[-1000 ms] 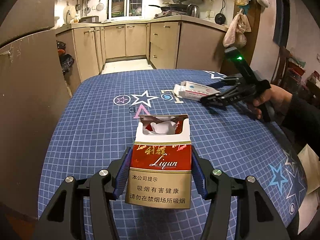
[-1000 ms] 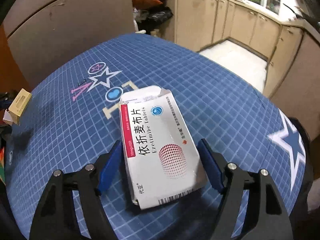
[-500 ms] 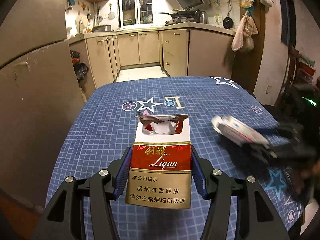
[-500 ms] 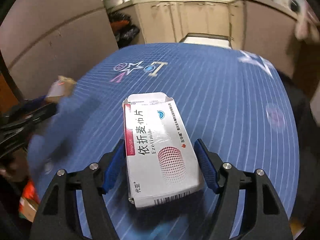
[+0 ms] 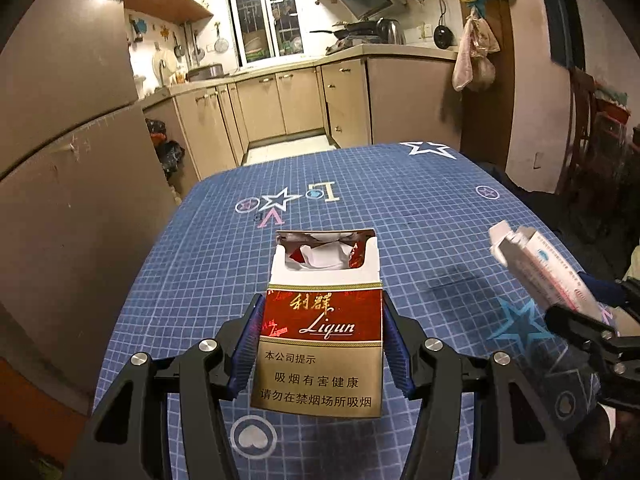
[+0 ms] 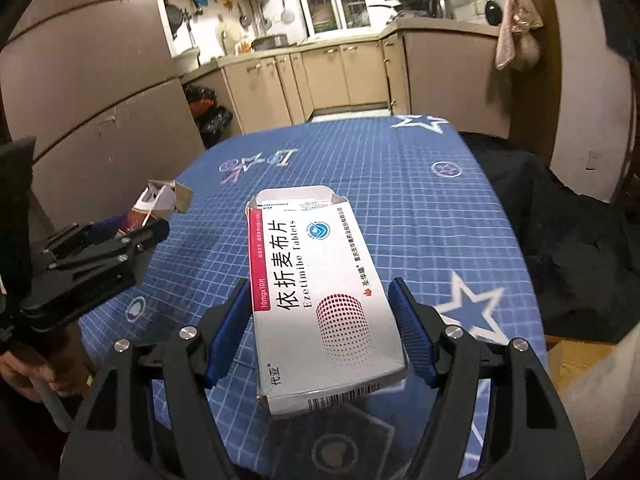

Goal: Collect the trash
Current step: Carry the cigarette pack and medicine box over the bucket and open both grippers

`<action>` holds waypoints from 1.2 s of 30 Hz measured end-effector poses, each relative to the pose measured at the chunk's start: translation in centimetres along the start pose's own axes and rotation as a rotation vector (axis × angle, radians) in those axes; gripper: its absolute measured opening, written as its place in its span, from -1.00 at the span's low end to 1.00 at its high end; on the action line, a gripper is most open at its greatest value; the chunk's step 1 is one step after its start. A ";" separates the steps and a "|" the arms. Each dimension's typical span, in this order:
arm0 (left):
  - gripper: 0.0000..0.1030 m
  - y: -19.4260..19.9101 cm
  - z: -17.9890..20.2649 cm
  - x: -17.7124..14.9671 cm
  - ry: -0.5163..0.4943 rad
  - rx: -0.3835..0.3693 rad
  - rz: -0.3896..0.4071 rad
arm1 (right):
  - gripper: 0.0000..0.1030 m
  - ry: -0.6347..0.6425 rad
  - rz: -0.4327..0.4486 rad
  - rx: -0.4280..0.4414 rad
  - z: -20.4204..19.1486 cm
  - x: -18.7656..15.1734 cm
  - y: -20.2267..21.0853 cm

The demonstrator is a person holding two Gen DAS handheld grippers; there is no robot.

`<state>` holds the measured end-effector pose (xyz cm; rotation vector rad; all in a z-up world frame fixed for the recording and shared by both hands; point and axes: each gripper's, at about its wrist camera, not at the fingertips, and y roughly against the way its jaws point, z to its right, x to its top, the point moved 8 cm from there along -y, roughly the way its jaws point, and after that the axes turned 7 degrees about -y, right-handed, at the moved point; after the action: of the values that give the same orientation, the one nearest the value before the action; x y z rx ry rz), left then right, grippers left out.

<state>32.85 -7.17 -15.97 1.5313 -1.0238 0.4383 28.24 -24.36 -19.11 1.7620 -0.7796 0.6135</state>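
Far left, tall brown cabinet front (image 5: 68, 184), black trash bags (image 5: 168, 152) on the floor at its far end, beige kitchen counter units (image 5: 280, 100) behind.

My left gripper (image 5: 318, 350) is clamped on a red and gold Liqun cigarette pack (image 5: 320, 340): both blue pads (image 5: 246, 344) press its sides, jaws about half spread. Pack is upright, torn top open, crumpled paper inside, lifted clear of the blue grid tablecloth (image 5: 420, 240). From the right wrist view this pack (image 6: 160, 204) and left gripper (image 6: 132, 228) sit at the left edge, over the table's left side, my hand (image 6: 36, 376) low on the handle.

My right gripper (image 6: 320, 336) holds a white Ezetimibe tablet box (image 6: 320, 284), long side pointing away, far end flap open. Blue pads (image 6: 412, 340) are against both long edges; jaws have just closed in a bit onto the box, now roughly half spread. Box is off the cloth (image 6: 400, 184), above the table's near part. In the left wrist view the same box (image 5: 540, 264) pokes in at the right edge, tilted, right gripper (image 5: 588, 320) under it.

Table surface shows only the printed stars and letters (image 5: 280, 200).
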 end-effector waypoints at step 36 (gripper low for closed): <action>0.10 11.4 35.4 12.6 -0.401 -0.441 0.308 | 0.29 -0.423 0.494 -0.331 23.0 -1.3 27.9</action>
<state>21.20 -43.90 -8.29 1.0845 -1.5644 0.0972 7.09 -52.24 -9.86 1.4064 -1.5456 0.3961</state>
